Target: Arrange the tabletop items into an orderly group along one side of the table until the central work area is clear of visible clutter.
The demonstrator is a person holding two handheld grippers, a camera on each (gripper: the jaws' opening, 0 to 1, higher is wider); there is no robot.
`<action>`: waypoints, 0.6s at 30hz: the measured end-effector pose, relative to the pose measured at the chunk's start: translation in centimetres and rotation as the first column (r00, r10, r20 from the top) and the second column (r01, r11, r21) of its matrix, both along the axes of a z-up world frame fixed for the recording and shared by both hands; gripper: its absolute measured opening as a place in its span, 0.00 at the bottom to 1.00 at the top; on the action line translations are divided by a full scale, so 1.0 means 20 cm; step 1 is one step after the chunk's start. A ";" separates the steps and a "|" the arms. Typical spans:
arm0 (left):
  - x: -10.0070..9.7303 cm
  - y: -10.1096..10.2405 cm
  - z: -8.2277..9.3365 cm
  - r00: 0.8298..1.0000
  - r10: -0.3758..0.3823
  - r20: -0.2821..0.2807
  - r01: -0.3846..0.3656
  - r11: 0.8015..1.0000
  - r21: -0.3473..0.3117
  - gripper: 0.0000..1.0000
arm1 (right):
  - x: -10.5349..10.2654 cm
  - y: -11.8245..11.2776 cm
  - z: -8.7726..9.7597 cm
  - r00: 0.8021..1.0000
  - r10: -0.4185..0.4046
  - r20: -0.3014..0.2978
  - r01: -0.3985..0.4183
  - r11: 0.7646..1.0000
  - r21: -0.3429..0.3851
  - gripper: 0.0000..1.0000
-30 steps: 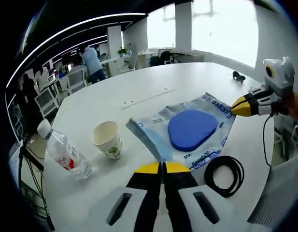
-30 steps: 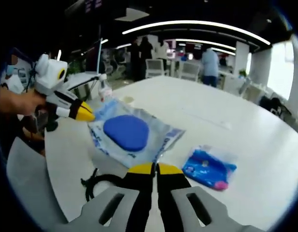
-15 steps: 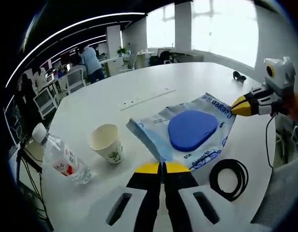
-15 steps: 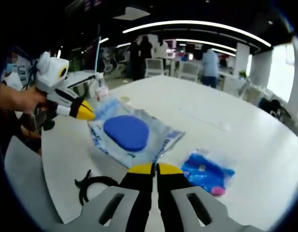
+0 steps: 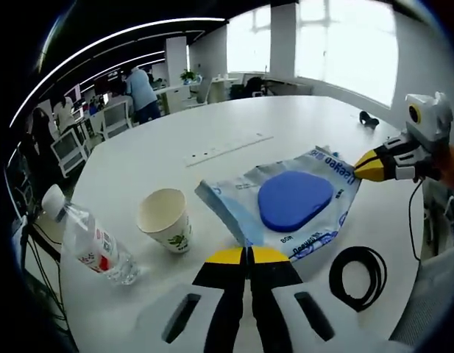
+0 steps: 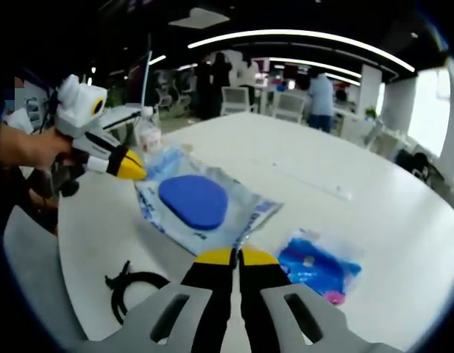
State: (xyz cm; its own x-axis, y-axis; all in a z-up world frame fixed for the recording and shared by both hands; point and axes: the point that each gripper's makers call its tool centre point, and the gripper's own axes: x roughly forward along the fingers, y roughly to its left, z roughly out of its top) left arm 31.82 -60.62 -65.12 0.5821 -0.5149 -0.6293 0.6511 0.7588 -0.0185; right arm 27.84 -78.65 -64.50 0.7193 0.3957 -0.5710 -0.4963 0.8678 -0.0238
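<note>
i am holding my left gripper above the near edge of the white table, its yellow-tipped jaws pressed together with nothing between them. just past the tips a clear plastic pouch with blue print is lying flat, a blue rounded pad showing inside it. to the left of the pouch a paper cup is standing upright with its mouth open, and further left a clear water bottle with a red label is lying on its side near the table edge. a black coiled cable is resting to the right of the jaws, close to the pouch's corner. a small dark object is sitting far out on the table; i cannot tell what it is.

i am holding my right gripper at the other side of the pouch, jaws likewise clenched on nothing. beside its tips, to the right, a small blue packet with a pink spot is lying well apart from the coiled cable on the left. people are standing by chairs in the office behind.
</note>
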 end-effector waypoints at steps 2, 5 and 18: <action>0.01 0.00 -0.02 1.000 0.000 -0.004 0.000 1.000 0.001 0.00 | 0.01 0.00 -0.01 1.000 0.001 -0.001 -0.001 1.000 -0.002 0.00; 0.01 0.00 -0.03 1.000 0.001 -0.009 -0.001 1.000 0.001 0.00 | 0.02 0.00 -0.03 1.000 0.001 -0.005 -0.001 1.000 -0.004 0.00; 0.07 -0.01 -0.07 1.000 0.004 -0.023 -0.004 1.000 -0.005 0.00 | 0.06 -0.01 -0.08 1.000 -0.006 -0.018 0.006 1.000 -0.004 0.00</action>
